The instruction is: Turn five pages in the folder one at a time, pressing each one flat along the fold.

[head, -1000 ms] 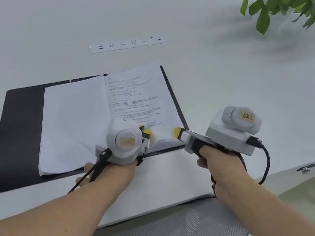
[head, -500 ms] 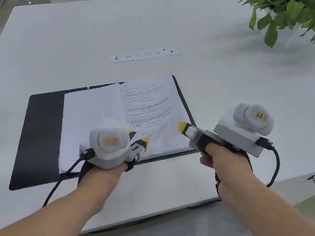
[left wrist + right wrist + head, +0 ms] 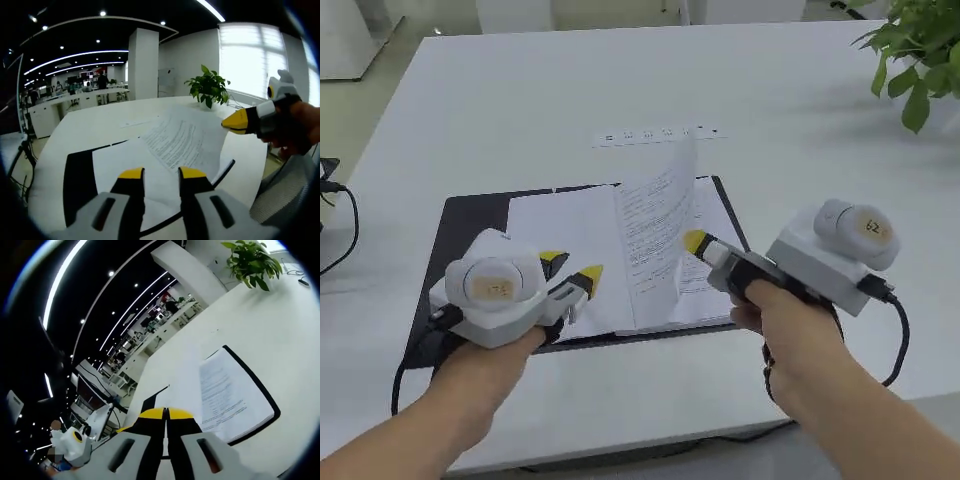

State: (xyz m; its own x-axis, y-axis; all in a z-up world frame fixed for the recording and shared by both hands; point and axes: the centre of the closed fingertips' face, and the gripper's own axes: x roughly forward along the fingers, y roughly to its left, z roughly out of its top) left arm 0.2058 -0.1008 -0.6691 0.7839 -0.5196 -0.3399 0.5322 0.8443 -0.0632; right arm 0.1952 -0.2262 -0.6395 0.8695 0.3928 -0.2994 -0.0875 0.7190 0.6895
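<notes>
Near the front edge of the tabletop (image 3: 620,90), a little left of its middle, the black folder (image 3: 470,215) lies open with white sheets on both sides of the fold. One printed page (image 3: 655,240) stands nearly upright over the fold, leaning slightly toward the left stack (image 3: 565,235). The right gripper (image 3: 696,241) has its yellow-tipped jaws closed together on the page's outer edge; in the right gripper view the sheet (image 3: 185,370) rises straight from between the closed tips. The left gripper (image 3: 571,266) hovers over the lower part of the left stack with its jaws apart and nothing between them, a clear gap showing between the tips in the left gripper view (image 3: 161,175). I judge this turn to be about halfway: the page is lifted but not yet laid over, and it has not yet been pressed flat along the fold. How many of the five pages are already turned cannot be told, as the sheets lying on the left give no count. A power strip (image 3: 660,132) lies beyond the folder, and a plant (image 3: 915,50) stands at the far right corner.
</notes>
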